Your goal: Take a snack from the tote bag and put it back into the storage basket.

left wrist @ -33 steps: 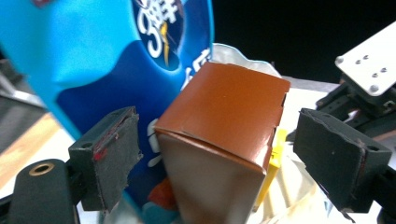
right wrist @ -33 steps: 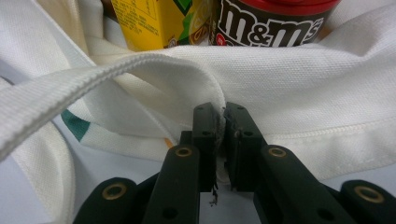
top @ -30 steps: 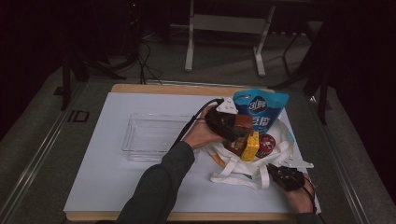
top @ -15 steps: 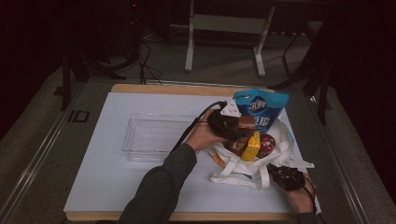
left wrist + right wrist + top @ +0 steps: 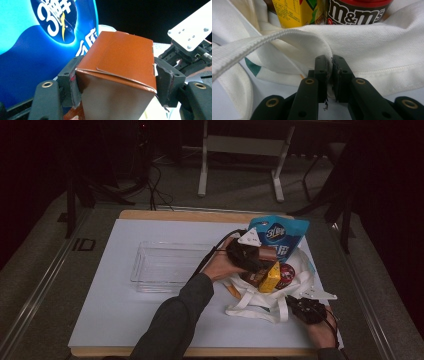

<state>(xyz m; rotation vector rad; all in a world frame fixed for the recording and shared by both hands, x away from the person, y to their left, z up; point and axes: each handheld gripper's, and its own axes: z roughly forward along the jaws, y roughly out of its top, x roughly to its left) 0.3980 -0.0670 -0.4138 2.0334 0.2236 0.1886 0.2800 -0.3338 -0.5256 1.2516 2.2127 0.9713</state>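
Observation:
A brown carton [image 5: 120, 62] sits between the pads [image 5: 72, 85] of my left gripper [image 5: 115, 85], which press its two sides; these jaws have just closed in on it and then eased a little. In the high view the left gripper [image 5: 260, 257] holds that carton [image 5: 268, 253] over the mouth of a white tote bag [image 5: 255, 302]. A blue snack pouch [image 5: 277, 235] stands behind it. My right gripper [image 5: 330, 62] is shut on the bag's white rim [image 5: 374, 47], near the table's front right [image 5: 295, 301].
Inside the bag are a yellow drink carton [image 5: 270, 277] and a red-lidded M&M's jar [image 5: 286, 272]. A bag strap [image 5: 262, 42] loops to the left. A clear plastic tray [image 5: 165, 267] lies left of the bag on the white sheet [image 5: 115, 320].
The left hand has shifted only slightly at the bag's mouth. The right hand has stayed where it was, still pinching the bag.

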